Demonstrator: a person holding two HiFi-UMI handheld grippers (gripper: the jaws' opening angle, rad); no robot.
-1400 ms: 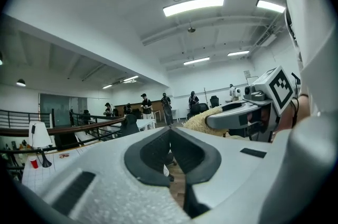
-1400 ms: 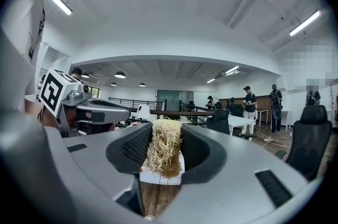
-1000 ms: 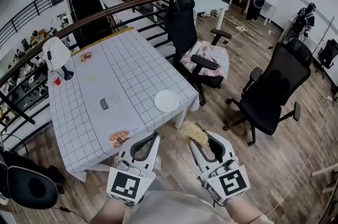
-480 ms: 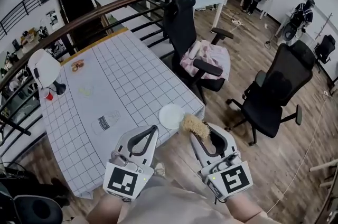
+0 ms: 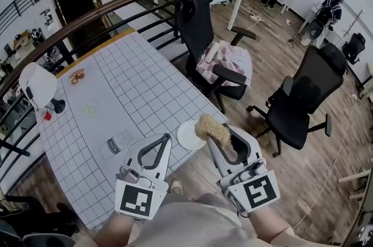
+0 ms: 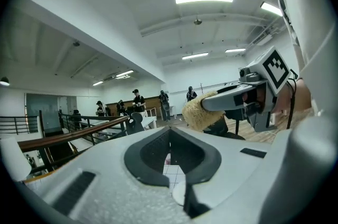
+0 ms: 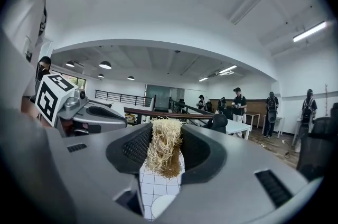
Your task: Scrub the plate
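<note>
Scrubbing seems unstarted: the right tool (image 5: pixel 223 136), clamped on the scrubber (image 5: pixel 211 127), hovers at 3 o'clock of the plate (image 5: pixel 186 136). The left tool (image 5: pixel 165 139) hangs closed and empty at 9 o'clock.

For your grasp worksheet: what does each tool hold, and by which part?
The right tool clamps a tan fibrous scrubbing pad by one end; the left tool holds nothing.

Steep overhead; plate (image 5: pixel 187 136) in all views

Checked table (image 5: pixel 135 81) with plate (image 5: pixel 189 135) and bottle (image 5: pixel 115 144)
</note>
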